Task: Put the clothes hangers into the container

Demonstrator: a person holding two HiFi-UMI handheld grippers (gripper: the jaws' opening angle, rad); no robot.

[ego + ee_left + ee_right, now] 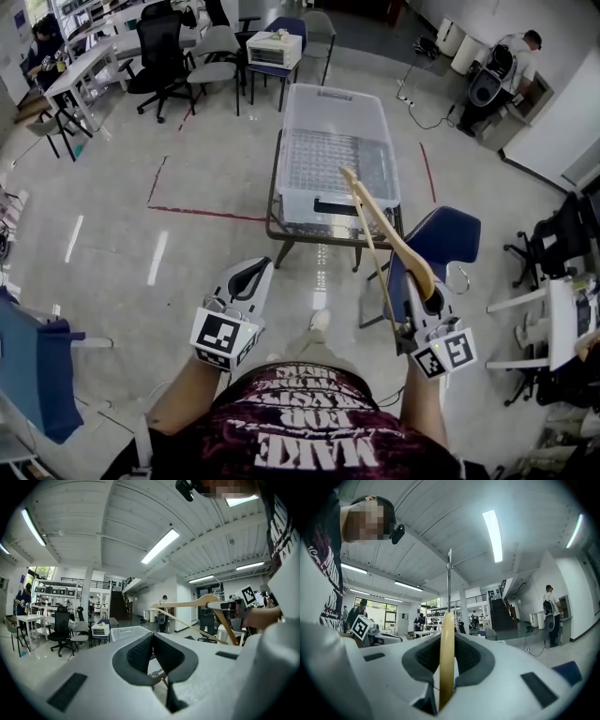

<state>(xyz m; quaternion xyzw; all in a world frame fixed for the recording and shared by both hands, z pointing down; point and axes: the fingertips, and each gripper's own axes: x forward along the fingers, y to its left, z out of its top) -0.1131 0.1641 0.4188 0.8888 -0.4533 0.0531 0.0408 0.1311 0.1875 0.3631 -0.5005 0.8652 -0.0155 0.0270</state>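
A wooden clothes hanger (392, 236) with a metal hook juts up and forward from my right gripper (432, 302), which is shut on its lower end. In the right gripper view the pale wood (446, 651) stands edge-on between the two dark pads, and the hook wire (449, 576) rises above it. The clear plastic container (330, 111) sits on a small table straight ahead, beyond the hanger's tip. My left gripper (250, 274) hangs lower left of the container, jaws shut with nothing in them. The left gripper view shows its pads (140, 654) pressed together, and the hanger (187, 605) off to the right.
A blue chair (448, 236) stands just right of the table, beside the right gripper. Red tape lines (202, 214) mark the floor on the left. Office chairs and a white box (274, 48) stand behind the container. A person (511, 64) works at the far right.
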